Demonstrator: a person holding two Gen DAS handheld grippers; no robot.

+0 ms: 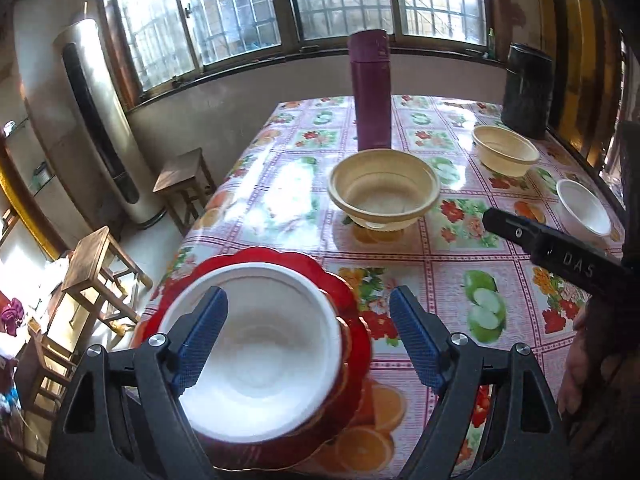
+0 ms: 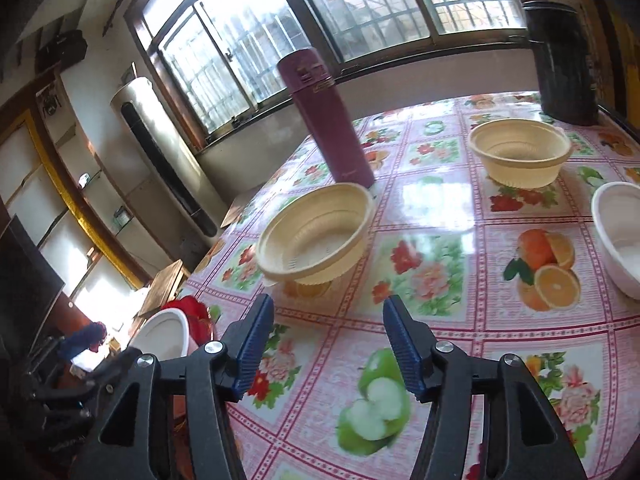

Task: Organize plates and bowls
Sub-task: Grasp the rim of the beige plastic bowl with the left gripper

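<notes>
Left wrist view: the left claw stands open, its blue ribbed pads apart, one pad over a white round foam bowl without pressing it. That bowl sits on a red scalloped plate at the near left of the bench. In the right wrist view the right claw is likewise open and grips nothing, hanging above the glossy fruit-and-flower oilcloth. Farther out stand two cream ribbed plastic bowls, well apart, and a second white foam bowl near the right edge: four bowls, one plate. One tall maroon flask and one dark cylindrical container stand behind them. Barred windows, a tall standing air conditioner and two wooden stools surround the bench.
</notes>
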